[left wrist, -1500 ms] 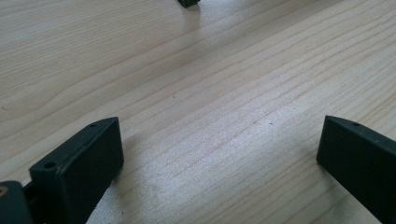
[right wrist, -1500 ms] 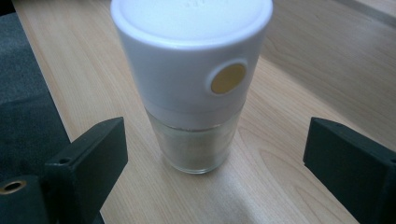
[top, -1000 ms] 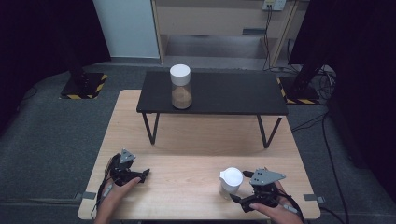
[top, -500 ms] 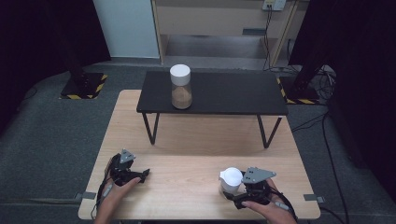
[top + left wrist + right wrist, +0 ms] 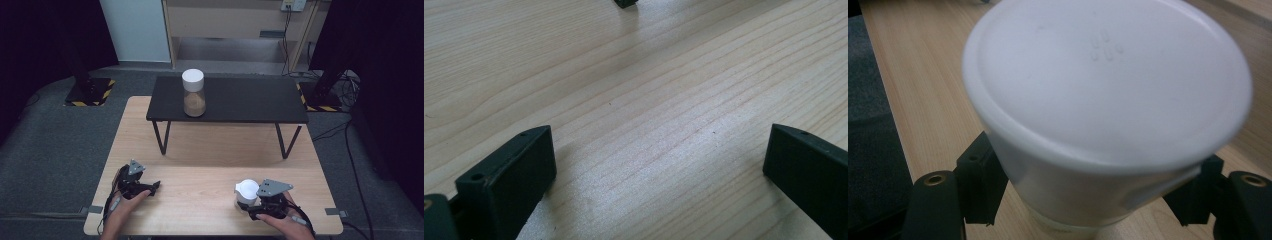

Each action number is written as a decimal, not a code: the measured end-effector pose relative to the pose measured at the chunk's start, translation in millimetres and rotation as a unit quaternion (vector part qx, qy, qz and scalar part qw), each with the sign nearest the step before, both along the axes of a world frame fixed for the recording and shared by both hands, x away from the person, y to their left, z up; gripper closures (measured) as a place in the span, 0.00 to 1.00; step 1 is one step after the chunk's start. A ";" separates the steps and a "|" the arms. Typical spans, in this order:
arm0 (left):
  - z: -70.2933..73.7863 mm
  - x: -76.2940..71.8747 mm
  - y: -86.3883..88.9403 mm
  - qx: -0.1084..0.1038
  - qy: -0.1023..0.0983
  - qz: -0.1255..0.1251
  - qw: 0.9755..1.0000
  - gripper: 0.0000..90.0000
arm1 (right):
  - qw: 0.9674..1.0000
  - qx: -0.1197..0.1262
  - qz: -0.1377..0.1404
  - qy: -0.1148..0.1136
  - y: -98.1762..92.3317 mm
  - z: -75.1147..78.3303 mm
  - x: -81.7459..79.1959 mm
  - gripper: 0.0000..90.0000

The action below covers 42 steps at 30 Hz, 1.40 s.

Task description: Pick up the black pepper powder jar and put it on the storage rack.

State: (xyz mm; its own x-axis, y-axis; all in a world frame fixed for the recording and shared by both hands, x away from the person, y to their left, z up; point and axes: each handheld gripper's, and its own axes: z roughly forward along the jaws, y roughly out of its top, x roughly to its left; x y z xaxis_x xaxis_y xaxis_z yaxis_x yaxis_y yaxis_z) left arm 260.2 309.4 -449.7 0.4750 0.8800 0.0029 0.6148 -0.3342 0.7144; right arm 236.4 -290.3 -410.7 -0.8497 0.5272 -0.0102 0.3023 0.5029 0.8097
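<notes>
Two jars are in view: a white-lidded jar [image 5: 246,192] at the near right of the wooden surface [image 5: 200,165], and a second jar with brown contents [image 5: 193,93] on the black low table [image 5: 227,100] farther back. The right gripper [image 5: 250,210] is clenched on the near jar, its jaws having just been closing; in the right gripper view the jaws are pressed against the jar's sides just beneath the white lid [image 5: 1108,80]. The jar's contents cannot be made out, since the lid covers nearly all of it and its base is cut off at the bottom edge. The left gripper [image 5: 152,186] rests at the near left, released, with bare wood grain between its jaws [image 5: 654,150]. Both forearms are cut off by the lower edge of the high view. Grey carpet surrounds the surface; dark curtains hang at both sides, where stand bases with yellow-black tape [image 5: 90,92] are partly lost in shadow.
</notes>
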 end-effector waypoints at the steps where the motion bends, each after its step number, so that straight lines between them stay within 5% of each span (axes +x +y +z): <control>1: 0.0 0.0 0.0 0.000 0.000 0.000 1.000 0.00 | 1.000 -0.001 0.000 0.000 0.1 0.3 0.1 0.34; 22: 0.0 0.0 0.0 0.000 0.000 0.000 1.000 0.00 | 1.000 -0.005 -0.020 -0.019 -0.9 7.8 -6.2 0.35; 42: 0.0 0.1 0.0 0.000 0.000 0.000 1.000 0.00 | 0.999 -0.005 -0.044 -0.019 -19.0 28.4 28.6 0.35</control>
